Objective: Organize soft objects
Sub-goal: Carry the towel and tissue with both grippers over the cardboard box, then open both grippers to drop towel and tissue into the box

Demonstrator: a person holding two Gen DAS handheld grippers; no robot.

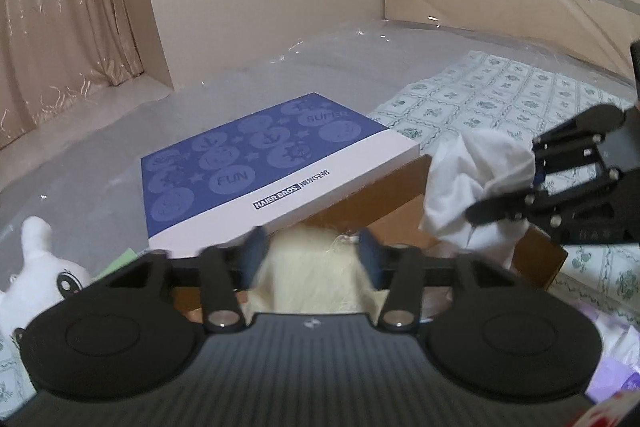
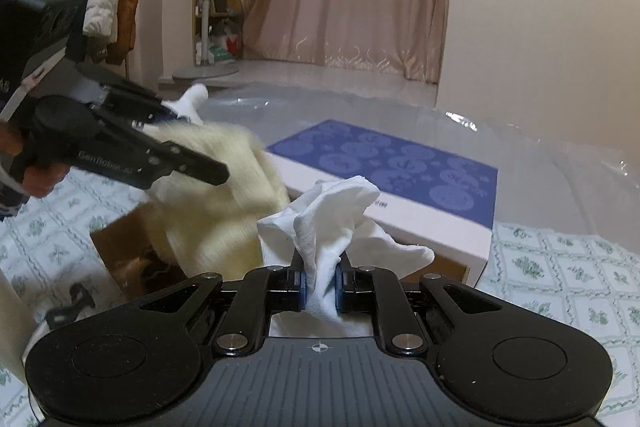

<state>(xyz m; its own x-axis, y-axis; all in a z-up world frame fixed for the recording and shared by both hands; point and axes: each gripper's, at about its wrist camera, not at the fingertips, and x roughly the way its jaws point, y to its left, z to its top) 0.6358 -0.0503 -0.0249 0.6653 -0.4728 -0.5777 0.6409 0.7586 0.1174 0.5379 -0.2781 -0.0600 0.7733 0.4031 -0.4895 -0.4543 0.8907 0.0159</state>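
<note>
Right claw (image 2: pixel 320 285) pinches a crumpled white cotton cloth (image 2: pixel 336 215) between its blue pads, holding it above the open brown cardboard box (image 1: pixel 536 255) on the bed with the green-flowered quilt (image 1: pixel 500 87). Left claw (image 1: pixel 312 255) stands spread, a shaggy cream fur piece (image 1: pixel 316 267) lying loose between its fingers over the same box. A blue-and-white printed lid (image 1: pixel 260 155) covers the box's far part. A white plush toy (image 1: pixel 36 267) lies near the bed's left edge.
</note>
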